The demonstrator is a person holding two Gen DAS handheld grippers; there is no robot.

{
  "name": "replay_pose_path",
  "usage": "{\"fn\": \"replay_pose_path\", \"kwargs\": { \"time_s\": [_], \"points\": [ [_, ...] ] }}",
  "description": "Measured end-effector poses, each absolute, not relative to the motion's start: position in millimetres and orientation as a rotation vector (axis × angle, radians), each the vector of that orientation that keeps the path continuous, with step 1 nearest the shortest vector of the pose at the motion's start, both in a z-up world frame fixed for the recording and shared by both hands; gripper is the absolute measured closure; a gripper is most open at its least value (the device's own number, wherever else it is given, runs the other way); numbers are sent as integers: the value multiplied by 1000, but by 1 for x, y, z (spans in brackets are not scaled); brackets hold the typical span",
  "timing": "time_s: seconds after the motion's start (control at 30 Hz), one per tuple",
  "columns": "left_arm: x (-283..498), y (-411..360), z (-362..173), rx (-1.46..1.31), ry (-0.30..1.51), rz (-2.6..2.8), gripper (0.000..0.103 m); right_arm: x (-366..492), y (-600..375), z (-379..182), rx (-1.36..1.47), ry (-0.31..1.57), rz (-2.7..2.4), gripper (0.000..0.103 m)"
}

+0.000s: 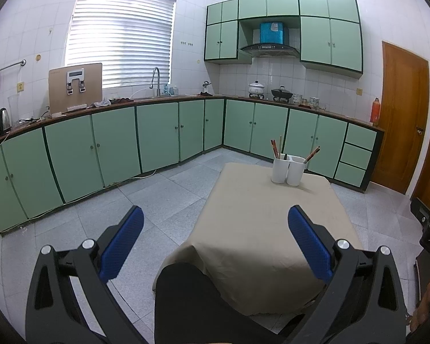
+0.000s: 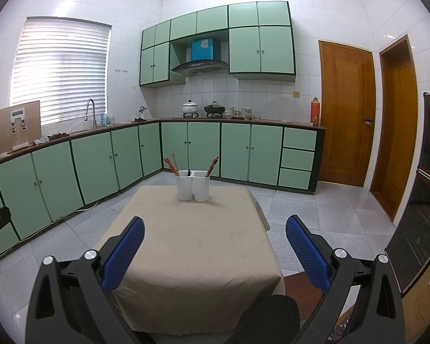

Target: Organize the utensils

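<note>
A white two-compartment utensil holder [image 1: 288,170] [image 2: 193,185] stands at the far end of a small table covered with a beige cloth [image 1: 272,229] [image 2: 195,246]. Chopsticks [image 1: 275,149] [image 2: 171,165] stick out of its left compartment and more chopsticks [image 1: 312,154] [image 2: 212,166] out of its right one. A dark item sits between the compartments. My left gripper [image 1: 215,229] is open and empty, held near the table's near left edge. My right gripper [image 2: 215,238] is open and empty above the table's near end.
Green cabinets [image 2: 100,163] and a countertop with sink, kettle [image 1: 3,119], pots [image 2: 189,106] and a red thermos [image 2: 315,111] line the walls. Wooden doors [image 2: 347,114] stand at right. A dark cabinet [image 2: 427,200] is at far right. My knee [image 1: 192,301] is below the table.
</note>
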State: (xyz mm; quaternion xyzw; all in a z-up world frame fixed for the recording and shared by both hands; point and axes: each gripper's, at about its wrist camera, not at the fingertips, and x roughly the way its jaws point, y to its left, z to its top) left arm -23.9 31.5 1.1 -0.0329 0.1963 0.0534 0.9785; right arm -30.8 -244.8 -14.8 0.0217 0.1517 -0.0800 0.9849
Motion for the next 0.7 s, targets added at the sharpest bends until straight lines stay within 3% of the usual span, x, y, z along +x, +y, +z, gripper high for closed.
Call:
{"fn": "replay_pose_path", "kwargs": {
  "time_s": [0.7],
  "points": [
    [-25,31,2,-74,398,104,5,-31,-245,-12,46,305,-163,6]
  ]
}}
